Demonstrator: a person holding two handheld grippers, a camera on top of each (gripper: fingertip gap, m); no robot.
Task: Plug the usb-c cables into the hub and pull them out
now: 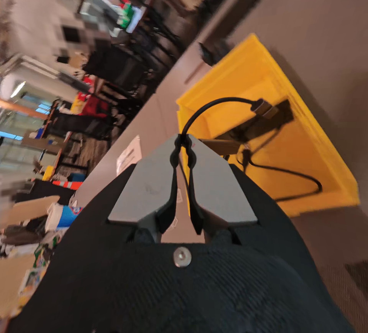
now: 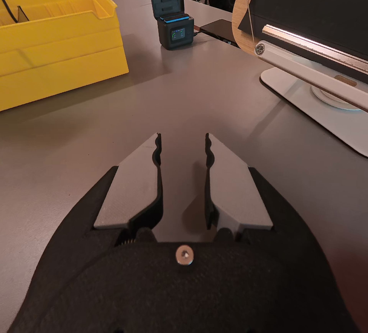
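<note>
Yellow bin (image 1: 310, 166) holding hub (image 1: 258, 124), black cable (image 1: 209, 108) in left gripper (image 1: 184, 140)

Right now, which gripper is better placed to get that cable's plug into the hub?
Left. The left gripper is already shut on the black cable, with its plug hanging over the yellow bin near the dark hub. The right gripper is open and empty over bare table.

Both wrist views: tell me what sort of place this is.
Probably an office or lab workspace. A grey table carries a yellow bin, a monitor stand and a small charging case; behind it stand office chairs and cluttered shelves, though blurred.
</note>
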